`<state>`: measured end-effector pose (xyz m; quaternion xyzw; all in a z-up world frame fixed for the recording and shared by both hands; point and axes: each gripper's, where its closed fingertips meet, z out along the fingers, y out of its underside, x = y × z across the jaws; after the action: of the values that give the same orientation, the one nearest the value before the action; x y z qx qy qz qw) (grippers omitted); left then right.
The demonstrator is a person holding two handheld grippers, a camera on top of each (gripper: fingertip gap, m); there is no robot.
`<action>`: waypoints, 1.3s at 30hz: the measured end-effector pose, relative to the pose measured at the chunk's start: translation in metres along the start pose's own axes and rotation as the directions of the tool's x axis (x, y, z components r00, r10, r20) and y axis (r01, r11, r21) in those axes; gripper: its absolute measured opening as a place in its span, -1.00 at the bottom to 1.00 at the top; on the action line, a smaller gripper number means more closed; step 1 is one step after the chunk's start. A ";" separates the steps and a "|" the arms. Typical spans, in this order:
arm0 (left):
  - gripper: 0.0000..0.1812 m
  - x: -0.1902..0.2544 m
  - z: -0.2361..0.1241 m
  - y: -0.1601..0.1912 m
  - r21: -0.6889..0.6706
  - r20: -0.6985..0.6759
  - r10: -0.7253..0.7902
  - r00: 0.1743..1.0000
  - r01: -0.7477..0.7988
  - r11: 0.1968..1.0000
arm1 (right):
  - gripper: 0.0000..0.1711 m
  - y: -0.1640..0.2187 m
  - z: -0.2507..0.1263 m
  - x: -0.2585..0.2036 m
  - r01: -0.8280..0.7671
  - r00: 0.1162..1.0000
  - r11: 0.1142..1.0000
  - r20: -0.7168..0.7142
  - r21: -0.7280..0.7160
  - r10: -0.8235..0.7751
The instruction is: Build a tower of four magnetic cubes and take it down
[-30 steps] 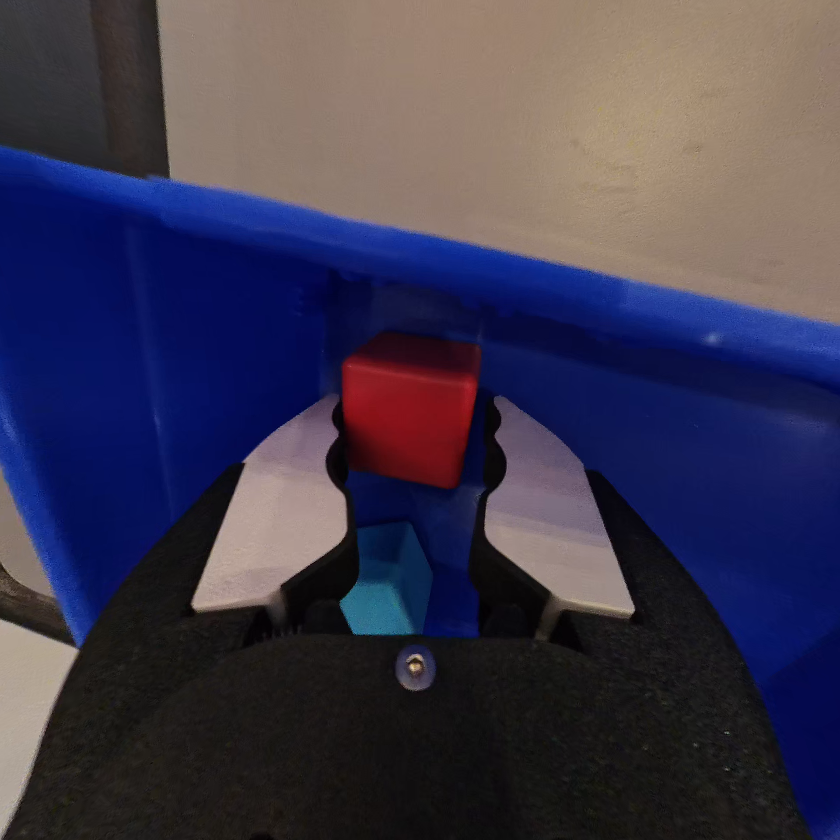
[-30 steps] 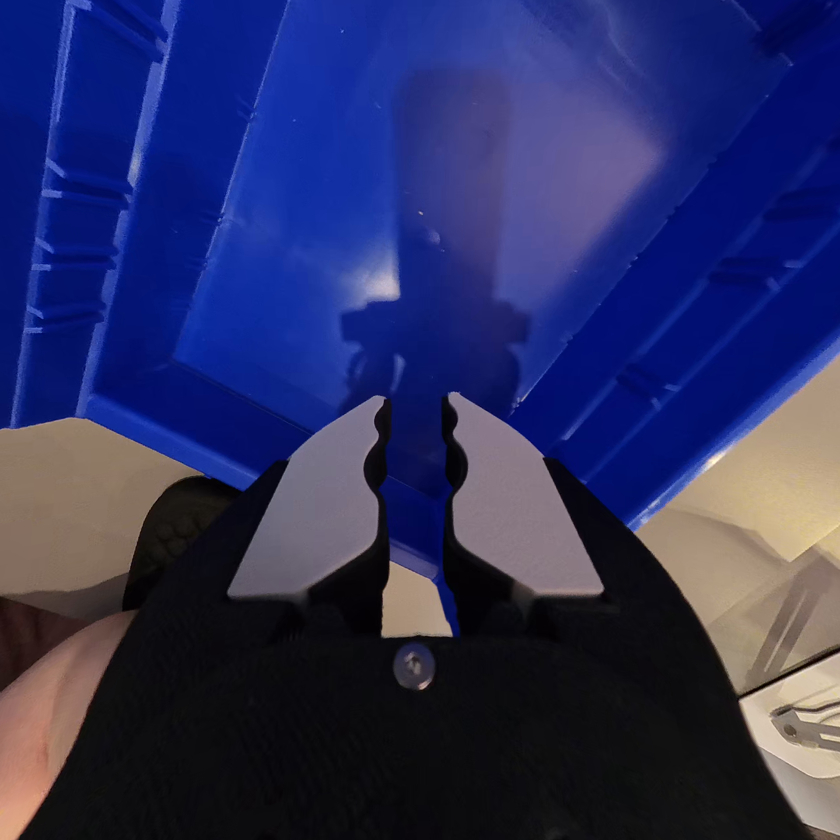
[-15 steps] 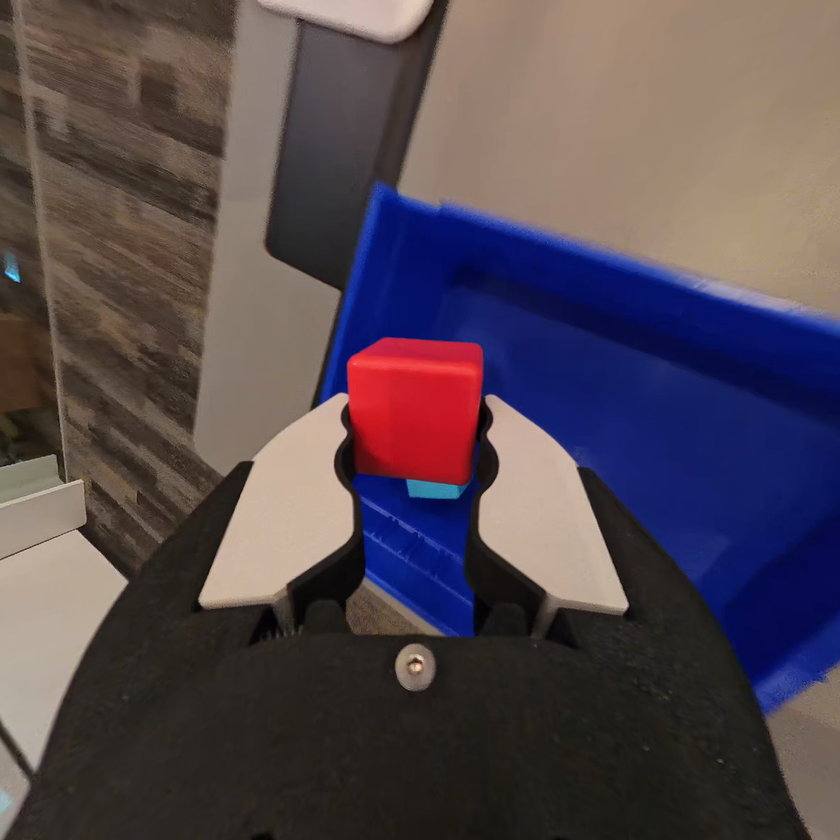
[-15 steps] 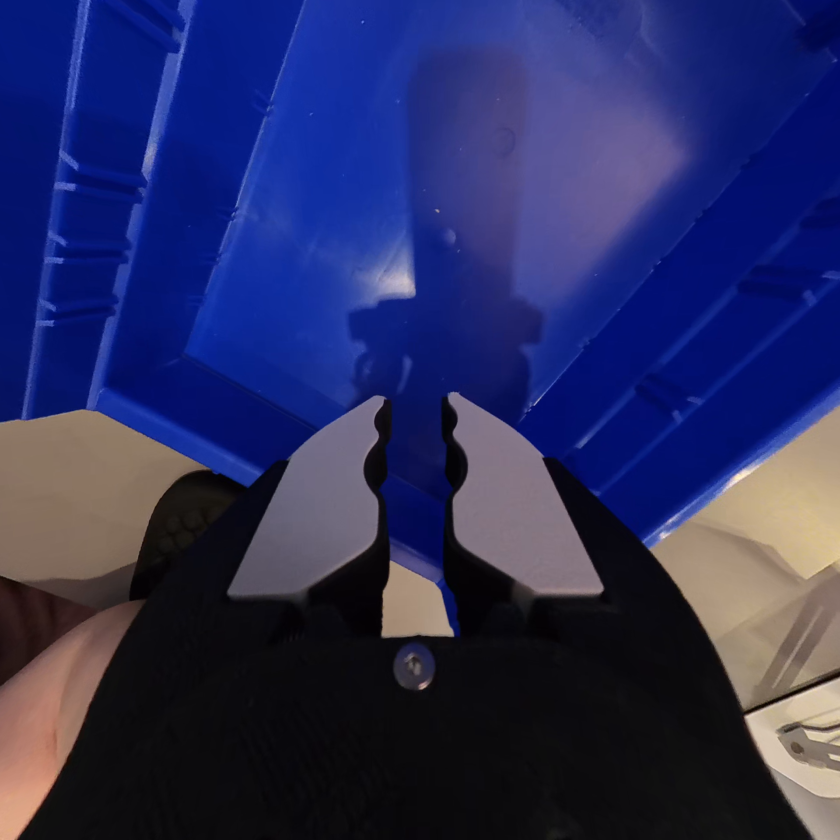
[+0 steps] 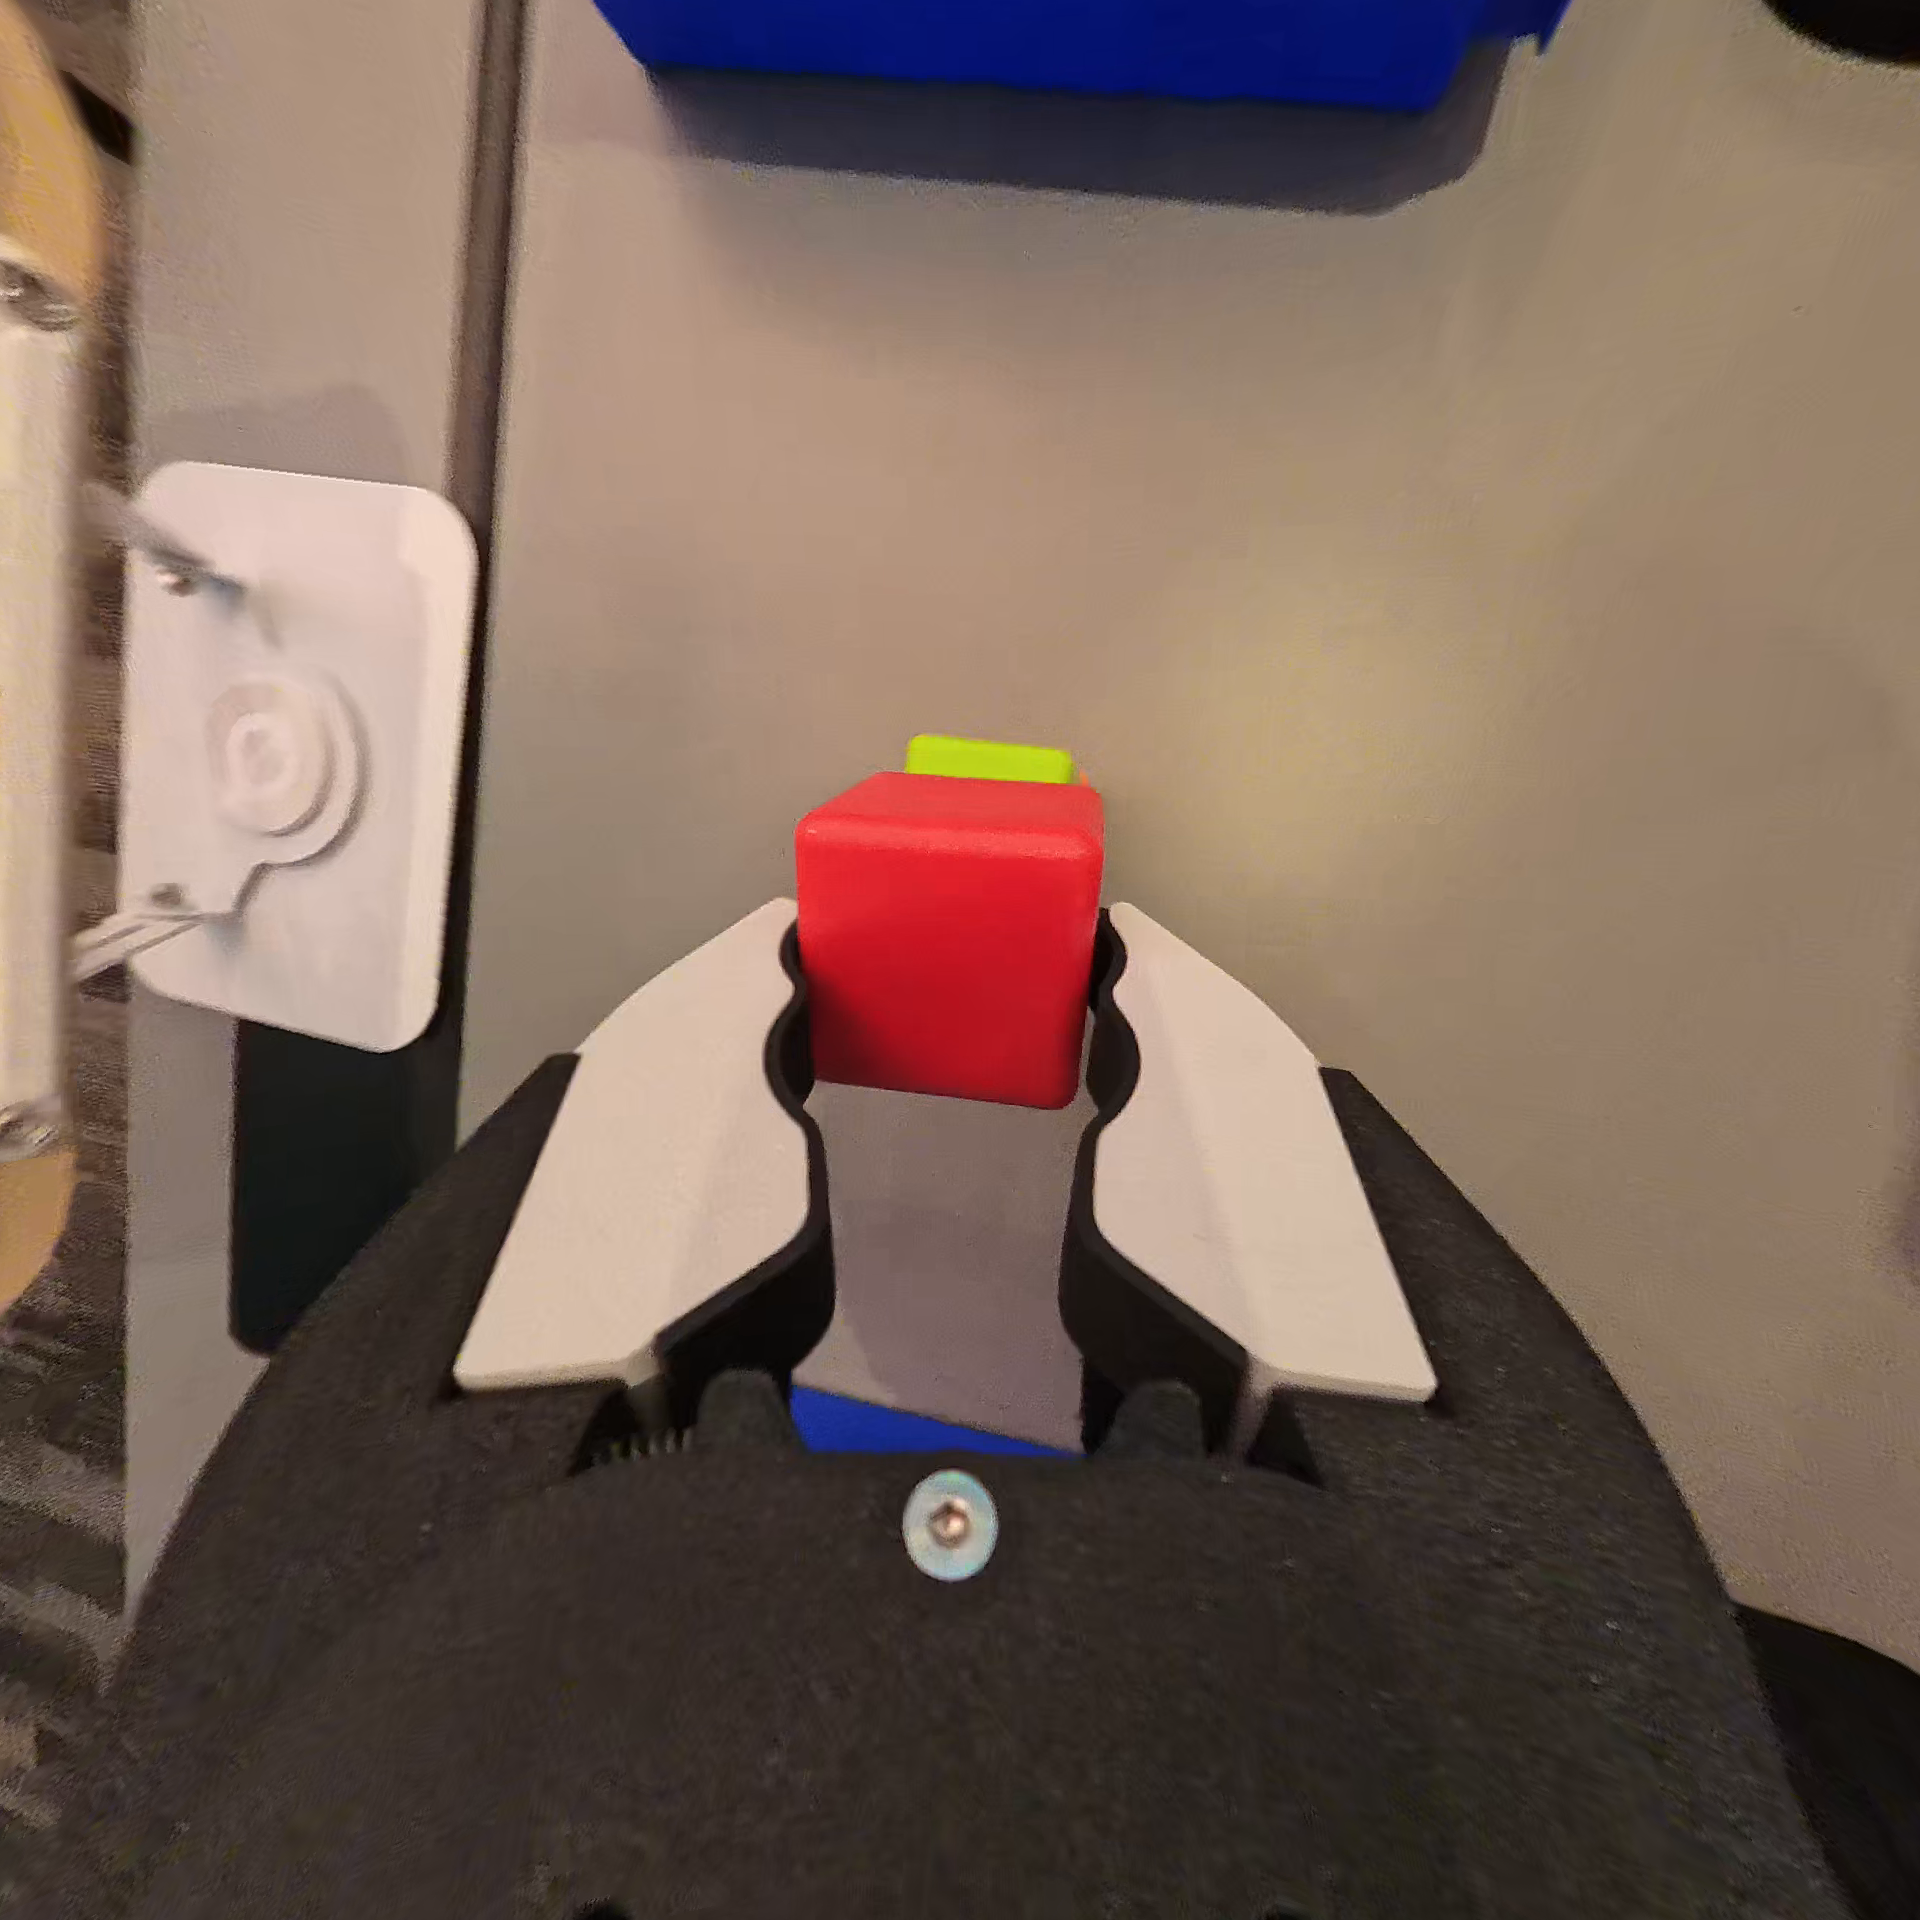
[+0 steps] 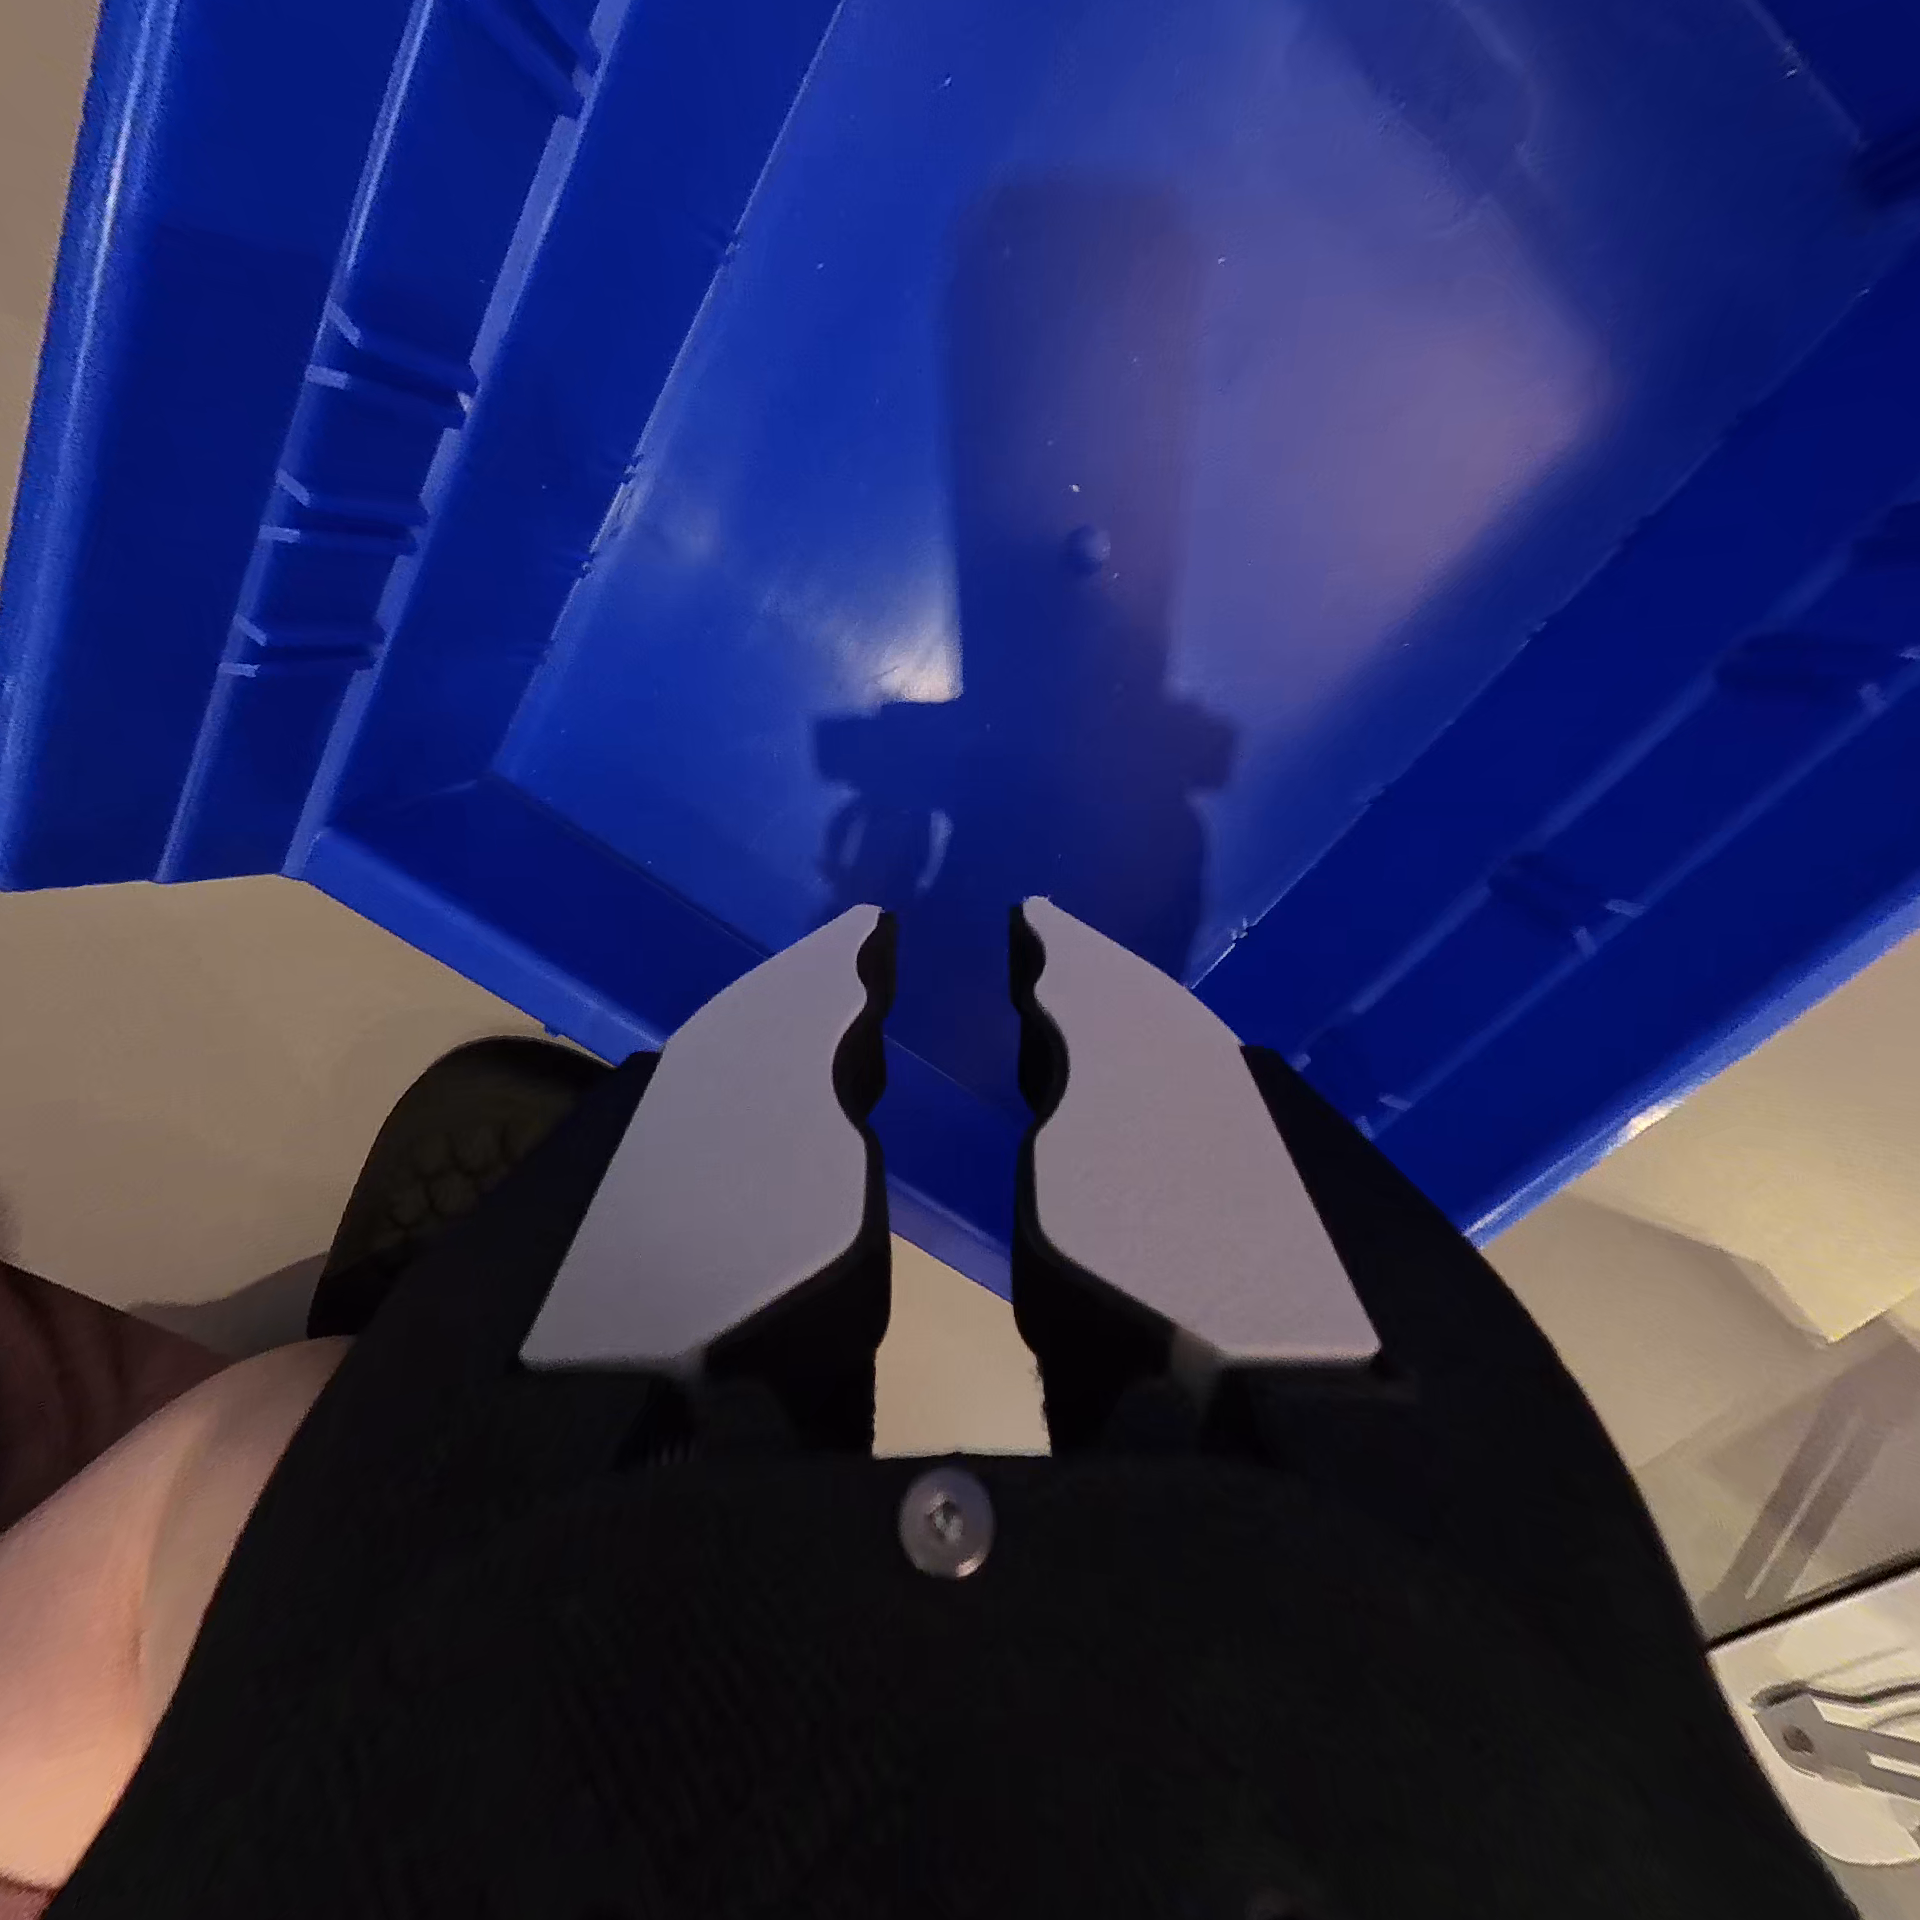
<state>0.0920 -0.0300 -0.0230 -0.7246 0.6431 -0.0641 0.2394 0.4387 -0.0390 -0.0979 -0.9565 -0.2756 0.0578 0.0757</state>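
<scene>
My left gripper [image 5: 945, 940] is shut on a red cube [image 5: 940, 935], held at the fingertips over the beige table. Just behind the red cube a green cube [image 5: 987, 756] shows its top, with a thin orange sliver [image 5: 1083, 775] at its right edge. The rest of what stands there is hidden by the red cube. My right gripper [image 6: 951, 925] hovers over the near rim of the blue bin [image 6: 1143, 416]. Its fingers stand a narrow gap apart with nothing between them. The part of the bin floor I see holds no cubes.
In the left wrist view the blue bin [image 5: 1039, 42] lies at the far edge of the table. A white mount [image 5: 291, 748] sits at the left by a dark post. In the right wrist view a hand [image 6: 114, 1558] shows at the lower left. The left gripper's tips are roughly 35 cm from the right gripper's.
My left gripper has lifted the red cube out of the blue bin and carried it over the table to the green cube. The light blue cube stayed behind. The right gripper has barely shifted.
</scene>
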 end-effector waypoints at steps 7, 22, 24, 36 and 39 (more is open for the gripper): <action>-0.45 0.004 0.037 -0.007 -0.107 -0.038 0.053 0.998 -0.057 0.993 | -0.73 0.004 0.000 -0.002 0.000 1.000 1.000 0.029 0.010 0.000; -0.42 0.000 0.054 0.009 -0.197 -0.049 0.089 0.995 -0.097 0.976 | -0.73 0.006 0.005 -0.001 -0.007 0.998 1.000 0.062 -0.025 0.009; -0.39 0.001 0.054 0.009 -0.195 -0.054 0.090 0.994 -0.099 0.976 | -0.73 0.007 0.007 -0.002 -0.007 0.998 0.999 0.068 -0.031 0.009; -0.29 -0.100 -0.090 0.095 0.116 0.263 -0.328 0.908 0.307 0.944 | -0.73 0.014 0.009 -0.001 -0.031 0.995 0.999 0.090 -0.039 0.034; -0.28 -0.126 -0.097 0.193 -0.089 0.375 -0.334 0.865 0.393 0.915 | -0.73 0.014 0.011 -0.001 -0.038 0.995 0.998 0.090 -0.053 0.043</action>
<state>-0.1414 0.0548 0.0065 -0.8496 0.4442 0.0752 0.2742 0.4432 -0.0498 -0.1108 -0.9600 -0.2606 0.0957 0.0375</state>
